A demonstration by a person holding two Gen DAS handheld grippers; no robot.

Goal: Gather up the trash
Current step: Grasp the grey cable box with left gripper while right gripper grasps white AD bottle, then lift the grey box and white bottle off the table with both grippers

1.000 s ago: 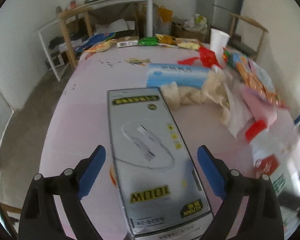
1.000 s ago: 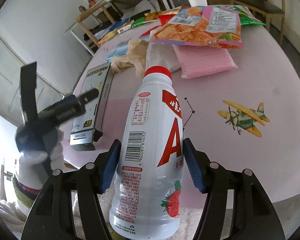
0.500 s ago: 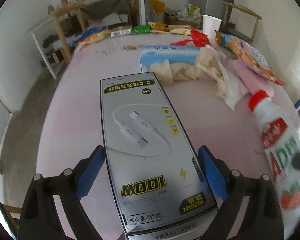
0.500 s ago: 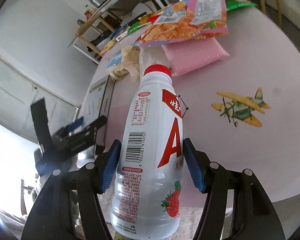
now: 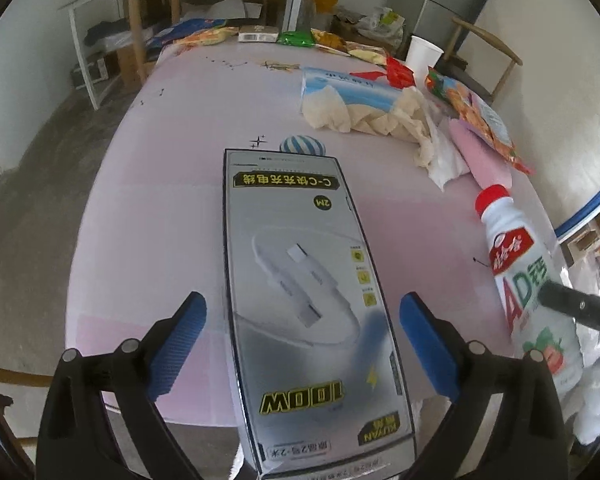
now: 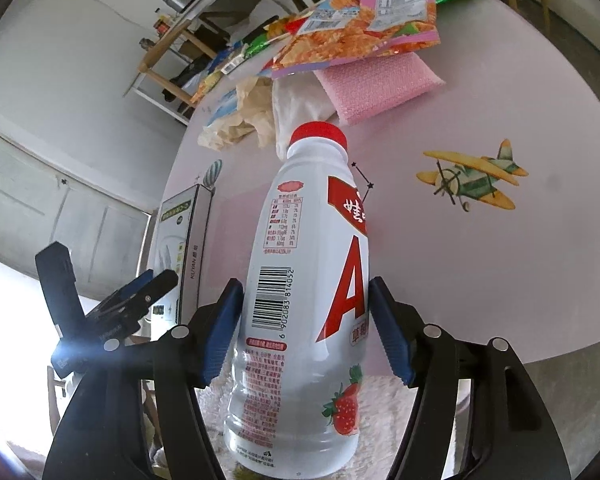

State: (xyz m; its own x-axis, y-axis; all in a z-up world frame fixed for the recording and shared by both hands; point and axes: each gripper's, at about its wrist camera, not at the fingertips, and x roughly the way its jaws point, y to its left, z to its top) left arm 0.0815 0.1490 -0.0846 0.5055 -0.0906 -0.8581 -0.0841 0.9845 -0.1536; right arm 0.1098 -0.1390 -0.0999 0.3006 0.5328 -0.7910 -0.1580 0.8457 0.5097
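The left tongs [image 5: 302, 324] stand apart around a grey cable box [image 5: 308, 308] marked "100W" and "KUYAN"; whether they touch it I cannot tell. The right tongs [image 6: 306, 330] clamp a white bottle [image 6: 312, 300] with red cap. Beyond the bottle, the pink tabletop [image 6: 480, 260] carries an airplane picture [image 6: 472, 178], a snack bag [image 6: 364, 32] and a paper cup [image 5: 422, 54].

Right gripper [image 6: 306, 332]: blue-padded jaws closed against both sides of white drink bottle [image 6: 304, 300], red cap toward tabletop [image 6: 480, 260]. Left gripper [image 6: 112, 316] at lower left, silver cable box [image 6: 180, 236] beside it; grip on box not discernible. Beyond cap: crumpled paper [image 6: 240, 120], pink sponge [image 6: 380, 84], snack bag [image 6: 360, 28] lying on sponge. Airplane print [image 6: 472, 176] right of bottle.
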